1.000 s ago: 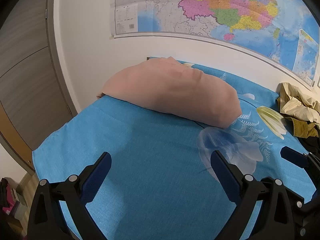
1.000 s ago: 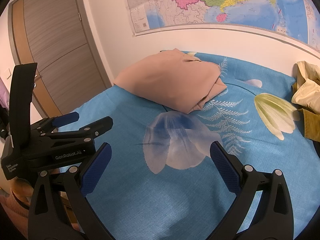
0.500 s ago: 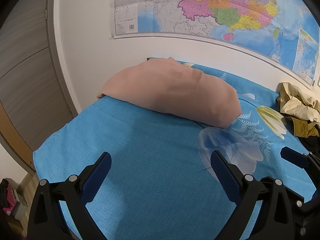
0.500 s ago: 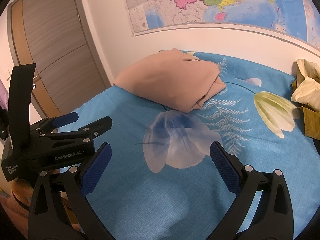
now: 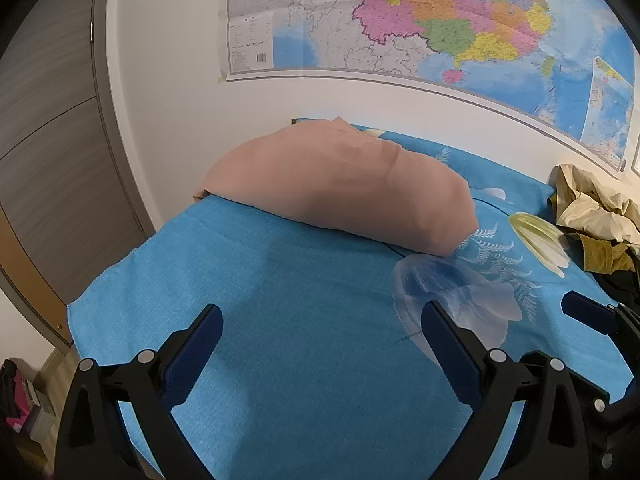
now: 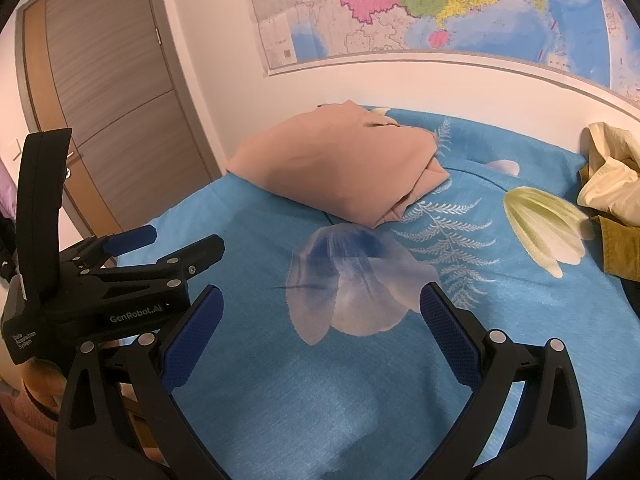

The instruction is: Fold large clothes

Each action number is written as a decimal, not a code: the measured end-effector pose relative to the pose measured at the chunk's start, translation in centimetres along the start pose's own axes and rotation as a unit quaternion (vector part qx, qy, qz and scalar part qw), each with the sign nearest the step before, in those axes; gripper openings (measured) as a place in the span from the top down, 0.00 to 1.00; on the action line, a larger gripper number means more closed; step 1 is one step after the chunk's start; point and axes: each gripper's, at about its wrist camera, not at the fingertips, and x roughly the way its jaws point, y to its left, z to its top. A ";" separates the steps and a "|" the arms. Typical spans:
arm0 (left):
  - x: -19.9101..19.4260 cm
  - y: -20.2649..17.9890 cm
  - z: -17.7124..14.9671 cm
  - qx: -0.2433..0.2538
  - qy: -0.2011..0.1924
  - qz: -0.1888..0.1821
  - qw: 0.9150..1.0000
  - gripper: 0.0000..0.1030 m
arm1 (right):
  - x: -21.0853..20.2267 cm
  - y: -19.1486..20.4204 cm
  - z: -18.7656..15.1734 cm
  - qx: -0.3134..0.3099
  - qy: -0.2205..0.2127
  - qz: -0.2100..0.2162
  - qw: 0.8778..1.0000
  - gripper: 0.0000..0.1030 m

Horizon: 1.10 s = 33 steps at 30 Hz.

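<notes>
At the far end of the bed point(image 5: 280, 320), near the wall, the folded pink garment point(image 5: 344, 184) looks finished; rumpled cream clothes point(image 5: 592, 208) at the right edge seem left to fold. Both the left claw point(image 5: 320, 354) and right claw point(image 6: 320, 338) gape wide, empty. Only the right view shows the garment's stacked layer edges.

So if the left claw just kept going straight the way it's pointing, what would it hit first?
Probably the blue bedsheet itself, since the open left claw angles down toward it. If it skimmed above the sheet, the folded tan garment lies next in line. Depth is hard to judge.
</notes>
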 end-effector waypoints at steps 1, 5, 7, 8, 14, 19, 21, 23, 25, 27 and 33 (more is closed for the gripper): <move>-0.1 0.0 0.0 0.000 -0.001 0.000 1.000 0.07 | -0.1 0.1 0.0 -0.001 -0.001 -0.001 1.000 0.06; -0.3 0.0 0.0 -0.001 -0.003 -0.001 1.000 0.07 | -0.4 0.2 0.0 -0.001 -0.004 -0.002 1.000 0.06; -0.4 -0.1 -0.1 -0.001 -0.003 -0.001 1.000 0.07 | -0.5 0.2 -0.1 -0.002 -0.005 -0.001 1.000 0.06; -0.5 -0.1 -0.1 0.000 -0.004 -0.001 1.000 0.07 | -0.5 0.2 -0.1 -0.001 -0.005 -0.002 1.000 0.06; -0.8 -0.1 -0.1 0.002 -0.006 -0.003 1.000 0.07 | -0.7 0.5 -0.3 -0.002 -0.006 -0.003 1.000 0.06; -1.0 -0.1 -0.1 0.003 -0.008 -0.005 1.000 0.07 | -1.1 0.6 -0.4 -0.001 -0.008 -0.004 1.000 0.06; -1.1 -0.1 -0.2 0.003 -0.008 -0.006 1.000 0.07 | -1.2 0.6 -0.5 -0.002 -0.009 -0.005 1.000 0.06; -1.3 -0.1 -0.2 0.003 -0.009 -0.006 1.000 0.07 | -1.4 0.6 -0.5 -0.002 -0.011 -0.005 1.000 0.06; -1.3 -0.2 -0.3 0.004 -0.009 -0.007 1.000 0.07 | -1.4 0.6 -0.5 -0.001 -0.012 -0.006 1.000 0.06; -1.4 -0.2 -0.3 0.004 -0.009 -0.007 1.000 0.07 | -1.5 0.6 -0.5 0.000 -0.012 -0.006 1.000 0.06; -1.5 -0.4 -0.4 0.007 -0.011 -0.007 1.000 0.07 | -1.8 0.6 -0.7 0.000 -0.015 -0.007 1.000 0.06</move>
